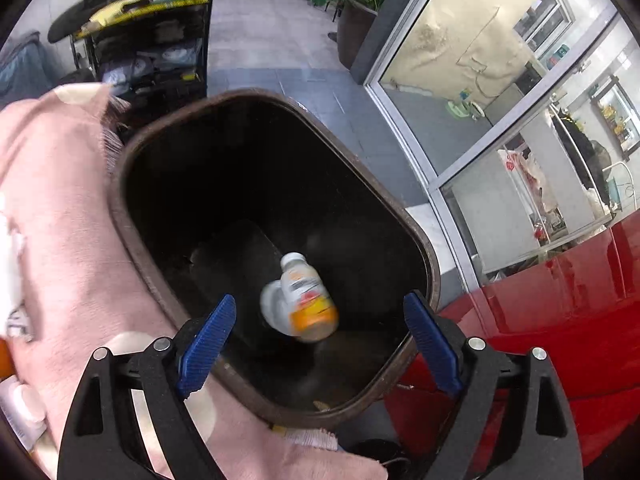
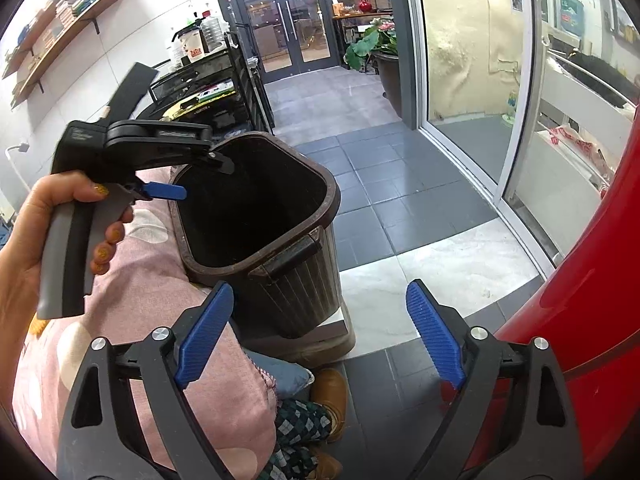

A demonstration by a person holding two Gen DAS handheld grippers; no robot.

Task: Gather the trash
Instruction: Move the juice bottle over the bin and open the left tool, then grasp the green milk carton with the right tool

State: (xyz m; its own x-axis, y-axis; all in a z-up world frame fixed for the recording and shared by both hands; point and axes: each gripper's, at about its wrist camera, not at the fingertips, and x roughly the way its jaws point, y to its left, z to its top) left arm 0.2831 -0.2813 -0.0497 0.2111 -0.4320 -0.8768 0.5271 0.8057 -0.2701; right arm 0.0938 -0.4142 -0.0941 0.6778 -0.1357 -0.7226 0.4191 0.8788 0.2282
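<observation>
A brown trash bin (image 1: pixel 132 152) stands open beside a pink-covered seat. A small plastic bottle (image 1: pixel 306 300) with an orange label is blurred inside the bin, free of any fingers. My left gripper (image 1: pixel 320 344) is open and empty right above the bin's near rim. In the right wrist view the same bin (image 2: pixel 304 280) stands ahead, and the left gripper (image 2: pixel 164 191) is held over its left rim. My right gripper (image 2: pixel 320 332) is open and empty, a little back from the bin.
A pink blanket (image 1: pixel 60 220) covers the seat to the left of the bin. A red glossy body (image 2: pixel 580 280) stands close on the right. A glass door frame (image 2: pixel 516 140) and grey tiled floor (image 2: pixel 400 192) lie beyond. A black shelf unit (image 2: pixel 208 92) stands behind the bin.
</observation>
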